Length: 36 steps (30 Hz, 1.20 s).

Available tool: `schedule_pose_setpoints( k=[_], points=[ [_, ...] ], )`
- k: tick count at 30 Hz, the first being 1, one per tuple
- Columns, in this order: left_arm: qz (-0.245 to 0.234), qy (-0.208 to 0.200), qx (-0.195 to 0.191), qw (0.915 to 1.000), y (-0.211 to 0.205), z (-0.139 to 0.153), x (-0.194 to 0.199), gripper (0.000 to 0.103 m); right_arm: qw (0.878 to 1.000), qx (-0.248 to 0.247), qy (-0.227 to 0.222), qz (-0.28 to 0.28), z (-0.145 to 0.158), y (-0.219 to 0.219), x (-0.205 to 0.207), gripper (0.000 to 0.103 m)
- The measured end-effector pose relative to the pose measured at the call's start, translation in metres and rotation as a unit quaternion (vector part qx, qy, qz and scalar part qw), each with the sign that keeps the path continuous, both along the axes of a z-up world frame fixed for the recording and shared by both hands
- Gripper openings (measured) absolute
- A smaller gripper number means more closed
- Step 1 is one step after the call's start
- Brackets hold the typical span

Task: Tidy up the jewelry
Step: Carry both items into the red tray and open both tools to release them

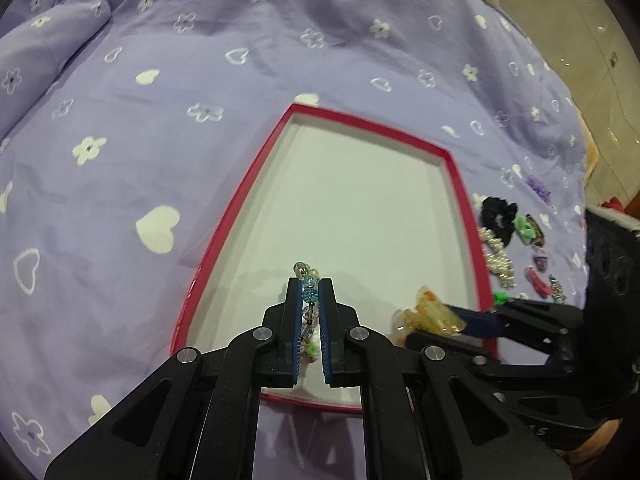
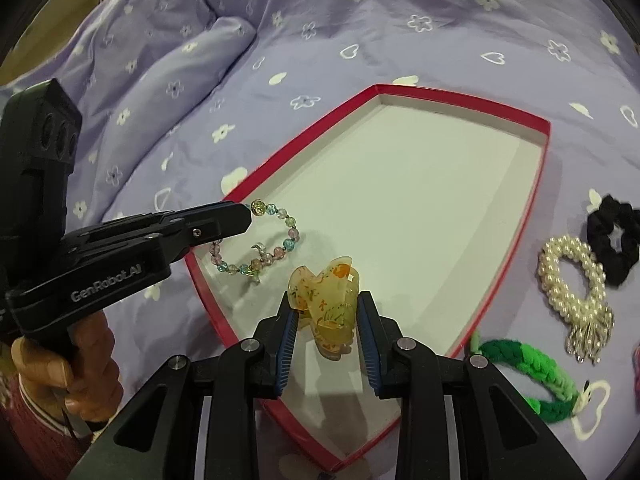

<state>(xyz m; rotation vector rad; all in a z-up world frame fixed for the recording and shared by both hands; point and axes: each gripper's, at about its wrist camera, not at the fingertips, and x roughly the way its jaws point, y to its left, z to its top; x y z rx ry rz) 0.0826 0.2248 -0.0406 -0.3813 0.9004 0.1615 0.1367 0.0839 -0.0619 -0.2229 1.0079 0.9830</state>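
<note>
A red-rimmed tray with a white floor lies on the purple bedspread; it also shows in the right wrist view. My left gripper is shut on a glass bead bracelet, which hangs over the tray's near left corner. My right gripper is shut on a yellow translucent hair claw clip above the tray's near end; the clip also shows in the left wrist view.
Right of the tray lie a black scrunchie, a pearl hair tie, a green braided band and several small clips. A folded quilt ridge lies at far left.
</note>
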Motion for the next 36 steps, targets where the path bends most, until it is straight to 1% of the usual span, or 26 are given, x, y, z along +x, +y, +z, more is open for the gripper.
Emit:
schedule_pose_setpoints(
  k=[3, 7, 13, 17, 19, 20, 21, 24, 25, 29, 31, 33, 36],
  points=[
    [0.004, 0.014, 0.002, 0.9999, 0.004, -0.010, 0.000, 0.007, 1.000, -0.015, -0.005, 0.014, -0.002, 0.005, -0.001, 0.030],
    [0.008, 0.027, -0.004, 0.9996, 0.006, -0.019, 0.000, 0.007, 0.999, -0.032, -0.012, 0.031, -0.005, 0.009, -0.003, 0.031],
    [0.013, 0.036, 0.001, 0.9993, 0.007, -0.022, 0.000, 0.007, 0.997, -0.051, -0.012, 0.048, -0.006, 0.015, -0.003, 0.032],
    [0.013, 0.041, 0.004, 0.9991, 0.005, -0.022, 0.000, 0.008, 0.997, -0.057, -0.013, 0.049, -0.006, 0.020, -0.001, 0.033],
    [0.014, 0.043, 0.007, 0.9989, 0.004, -0.021, 0.000, 0.014, 0.997, -0.057, -0.010, 0.047, -0.007, 0.021, 0.000, 0.033],
    [0.016, 0.044, 0.009, 0.9989, 0.004, -0.020, -0.001, 0.022, 0.997, -0.057, -0.009, 0.046, -0.007, 0.022, 0.000, 0.034],
    [0.018, 0.043, 0.011, 0.9988, 0.004, -0.020, -0.002, 0.028, 0.997, -0.056, -0.007, 0.045, -0.007, 0.022, 0.000, 0.037],
    [0.022, 0.041, 0.012, 0.9988, 0.005, -0.016, -0.005, 0.031, 0.998, -0.050, -0.002, 0.048, -0.005, 0.021, -0.002, 0.046],
    [0.024, 0.041, 0.012, 0.9988, 0.006, -0.015, -0.006, 0.031, 0.998, -0.048, -0.001, 0.048, -0.004, 0.020, -0.004, 0.046],
    [0.027, 0.034, 0.014, 0.9990, 0.005, -0.005, -0.010, 0.038, 0.998, -0.037, 0.003, 0.043, -0.001, 0.013, -0.006, 0.046],
    [0.026, 0.028, 0.015, 0.9992, 0.003, 0.001, -0.010, 0.040, 0.999, -0.023, 0.002, 0.033, 0.005, 0.004, -0.007, 0.046],
    [0.024, 0.021, 0.017, 0.9993, 0.000, 0.008, -0.011, 0.043, 1.000, -0.010, 0.000, 0.024, 0.011, -0.005, -0.007, 0.046],
    [0.016, 0.010, 0.020, 0.9996, -0.010, 0.019, -0.008, 0.043, 1.000, 0.012, -0.004, 0.000, 0.023, -0.027, -0.006, 0.046]
  ],
)
